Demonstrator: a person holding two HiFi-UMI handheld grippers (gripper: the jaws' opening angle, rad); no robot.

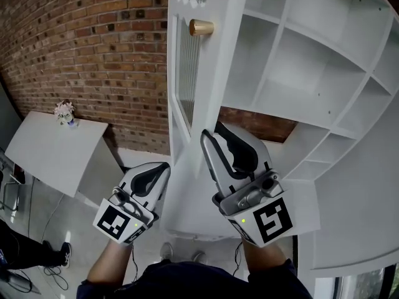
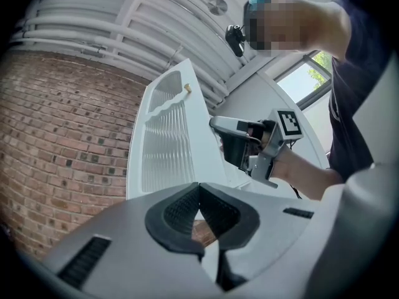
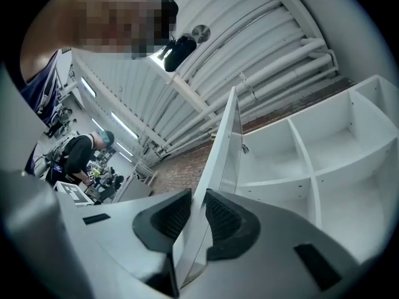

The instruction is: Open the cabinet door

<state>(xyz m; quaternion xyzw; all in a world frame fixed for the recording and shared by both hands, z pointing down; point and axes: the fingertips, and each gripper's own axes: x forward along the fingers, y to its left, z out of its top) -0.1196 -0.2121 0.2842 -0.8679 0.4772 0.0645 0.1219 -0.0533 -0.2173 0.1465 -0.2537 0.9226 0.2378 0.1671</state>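
Cabinet door (image 1: 187,67) edge in the pinch of the right gripper (image 1: 211,132); left gripper (image 1: 163,167) jaws together, empty, just beside the door

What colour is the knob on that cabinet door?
Brassy gold; the knob shows best in the head view.

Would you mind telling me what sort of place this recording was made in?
Probably a lab or workshop hall: a bare brick wall, a white shelf cabinet, and a person at a cluttered workbench.

Bright, even daylight; soft shadows in shelves (image 1: 299,61) right of cabinet door (image 1: 187,73); gripper views: fisheye bend, dark corners.
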